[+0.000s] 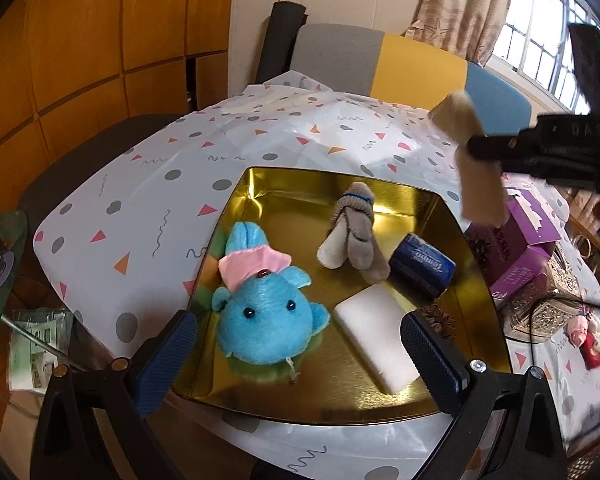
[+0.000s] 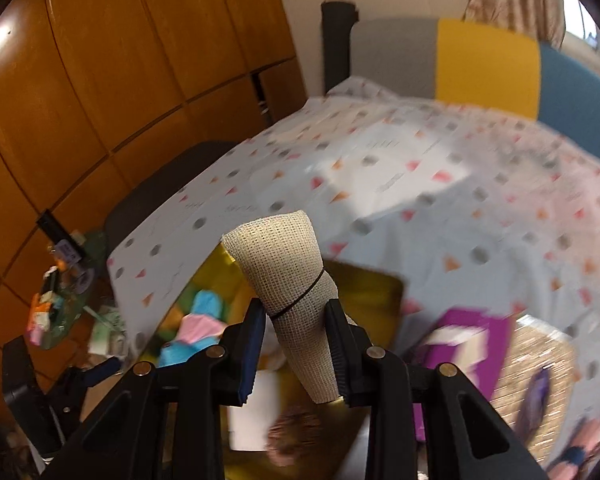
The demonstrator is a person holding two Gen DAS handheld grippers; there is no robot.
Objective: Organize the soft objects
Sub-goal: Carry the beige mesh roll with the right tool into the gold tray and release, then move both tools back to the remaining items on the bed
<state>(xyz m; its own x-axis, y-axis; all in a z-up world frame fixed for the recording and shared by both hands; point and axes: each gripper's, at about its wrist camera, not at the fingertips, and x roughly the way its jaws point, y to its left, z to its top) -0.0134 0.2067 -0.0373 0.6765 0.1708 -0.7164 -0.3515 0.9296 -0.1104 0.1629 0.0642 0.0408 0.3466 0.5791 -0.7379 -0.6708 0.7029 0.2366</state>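
Note:
A gold tray (image 1: 472, 240) on the patterned tablecloth holds a blue plush toy (image 1: 268, 312), a grey knit toy (image 1: 354, 232), a white sponge block (image 1: 376, 336) and a dark blue tissue pack (image 1: 422, 266). My left gripper (image 1: 300, 356) is open and empty, low over the tray's near edge. My right gripper (image 2: 296, 320) is shut on a beige bandage roll (image 2: 288, 272) bound with a black band, held in the air above the tray (image 2: 376, 292). The roll also shows in the left wrist view (image 1: 468, 148), above the tray's right side.
A purple box (image 1: 520, 248) stands right of the tray, with a woven object (image 1: 548, 304) and a small pink and red doll (image 1: 588, 340) beyond it. A grey, yellow and blue chair back (image 1: 400, 64) stands behind the table. Wooden panels (image 1: 80, 40) line the left.

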